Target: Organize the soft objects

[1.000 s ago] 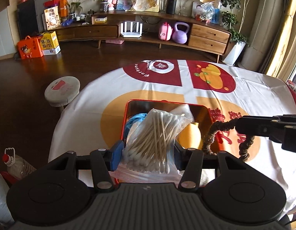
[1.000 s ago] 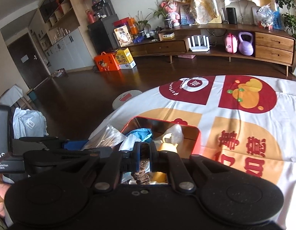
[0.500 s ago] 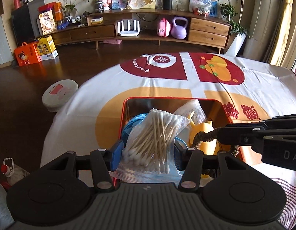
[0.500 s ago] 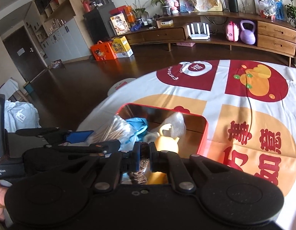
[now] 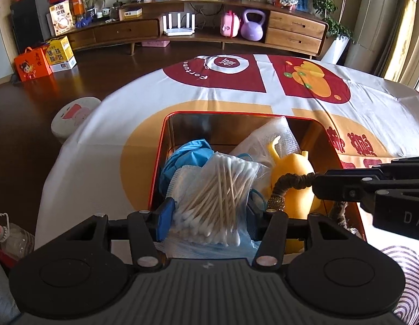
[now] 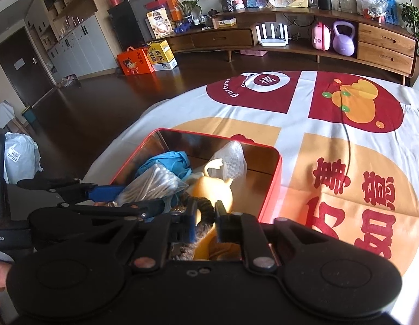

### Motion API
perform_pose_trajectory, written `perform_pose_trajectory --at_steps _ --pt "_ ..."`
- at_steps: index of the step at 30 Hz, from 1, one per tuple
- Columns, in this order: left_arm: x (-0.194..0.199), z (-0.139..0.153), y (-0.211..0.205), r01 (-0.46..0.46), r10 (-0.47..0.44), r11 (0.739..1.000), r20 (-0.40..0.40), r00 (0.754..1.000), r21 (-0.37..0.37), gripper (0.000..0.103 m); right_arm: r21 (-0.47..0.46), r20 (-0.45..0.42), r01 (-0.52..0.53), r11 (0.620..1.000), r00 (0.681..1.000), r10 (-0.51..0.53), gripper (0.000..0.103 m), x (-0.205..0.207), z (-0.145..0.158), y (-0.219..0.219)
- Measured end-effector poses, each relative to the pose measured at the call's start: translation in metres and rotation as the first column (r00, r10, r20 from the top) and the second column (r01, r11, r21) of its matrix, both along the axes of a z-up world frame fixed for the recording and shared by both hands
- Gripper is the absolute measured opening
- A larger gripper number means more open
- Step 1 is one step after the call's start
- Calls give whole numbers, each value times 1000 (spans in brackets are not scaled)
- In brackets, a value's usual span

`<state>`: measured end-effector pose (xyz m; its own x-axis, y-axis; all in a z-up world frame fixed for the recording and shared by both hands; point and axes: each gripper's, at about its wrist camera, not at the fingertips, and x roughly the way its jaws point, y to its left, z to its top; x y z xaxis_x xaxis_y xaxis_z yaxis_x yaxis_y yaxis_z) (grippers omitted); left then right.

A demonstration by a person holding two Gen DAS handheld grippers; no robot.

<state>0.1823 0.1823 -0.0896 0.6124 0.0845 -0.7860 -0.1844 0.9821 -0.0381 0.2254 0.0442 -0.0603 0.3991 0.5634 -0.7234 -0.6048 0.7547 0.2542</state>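
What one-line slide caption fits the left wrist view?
Left gripper holds a bag of cotton swabs over the red tin; right gripper brings a brown hair tie.

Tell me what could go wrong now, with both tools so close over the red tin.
1. The left tool and right tool nearly meet above the tin; they may collide.
2. The swab bag sits high on the pile and could slide out once released.
3. The brown hair tie may catch on the yellow toy.
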Motion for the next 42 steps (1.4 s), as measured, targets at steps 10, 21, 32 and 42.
perform_pose_trajectory --at_steps 10,21,32,42 --pt "-6 6 2 -9 10 1000 22 1000 -18 67 6 -2 6 1000 1000 -6 33 -6 6 -8" --pt "-27 29 -1 -13 15 1000 79 997 -28 74 38 41 -19 999 999 17 41 -27 27 -25" --pt "-64 57 -3 -27 42 996 175 984 -88 82 86 104 -49 995 994 40 58 -58 48 -48" --pt "-102 79 -19 -6 30 995 240 970 -101 84 128 199 -63 990 979 36 82 -91 61 -76"
